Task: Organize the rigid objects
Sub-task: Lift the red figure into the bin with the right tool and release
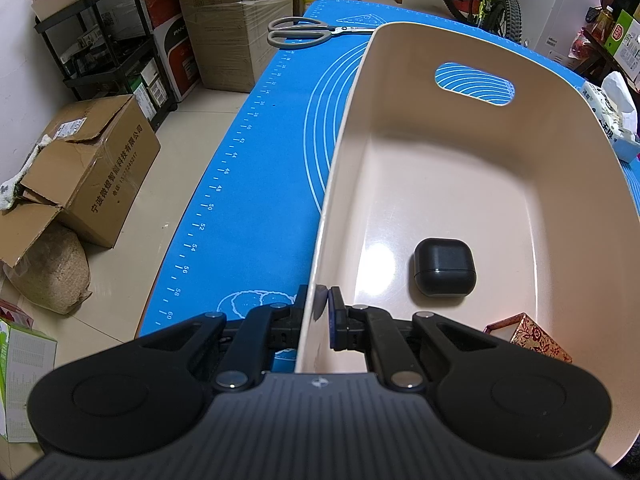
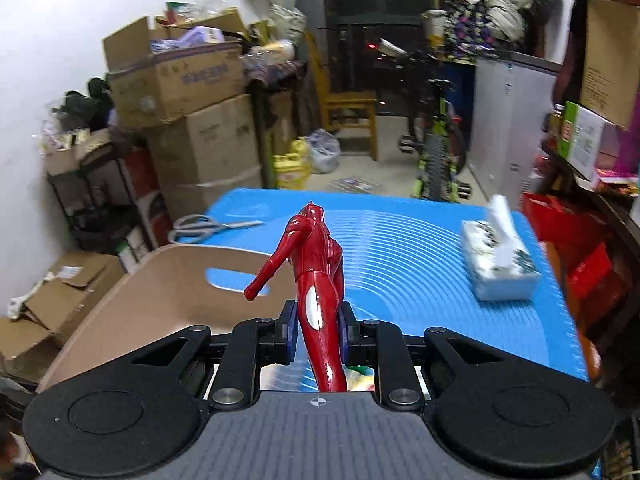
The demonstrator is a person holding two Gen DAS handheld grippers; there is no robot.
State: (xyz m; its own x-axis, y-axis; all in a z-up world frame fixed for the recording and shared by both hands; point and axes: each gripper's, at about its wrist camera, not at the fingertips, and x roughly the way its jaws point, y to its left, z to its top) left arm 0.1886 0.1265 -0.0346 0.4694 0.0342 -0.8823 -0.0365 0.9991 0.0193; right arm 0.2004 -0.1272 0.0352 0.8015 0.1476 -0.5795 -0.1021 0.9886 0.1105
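Item one: we log the left hand-held gripper (image 1: 322, 312) clamped on the near side wall of the beige bin (image 1: 560, 168), one pad outside the wall and one inside, the wall pinched between them. The bin sits on the blue mat (image 1: 248, 184) that covers the desk.

Item two: inside the bin, we note a black earbud case (image 1: 444, 266) on the floor, just ahead and to the right of the left gripper's inner pad, not touching it. A red patterned box (image 1: 536, 340) lies at the bin's near right corner, partly hidden by the gripper body.

Item three: we record the right hand-held gripper (image 2: 318, 330) closed on a red figurine (image 2: 316, 272), gripping it at the legs; the torso and head rise forward beyond the fingertips, one arm hanging out to the left. Figurine and gripper are held above the desk, beside the bin's right rim, with the bin's cut-out handle behind the arm.

Item four: grey-handled scissors (image 1: 304, 32) lie on the mat beyond the bin's far left corner. A tissue box (image 2: 500, 268) stands on the mat, right of the figurine, well apart.
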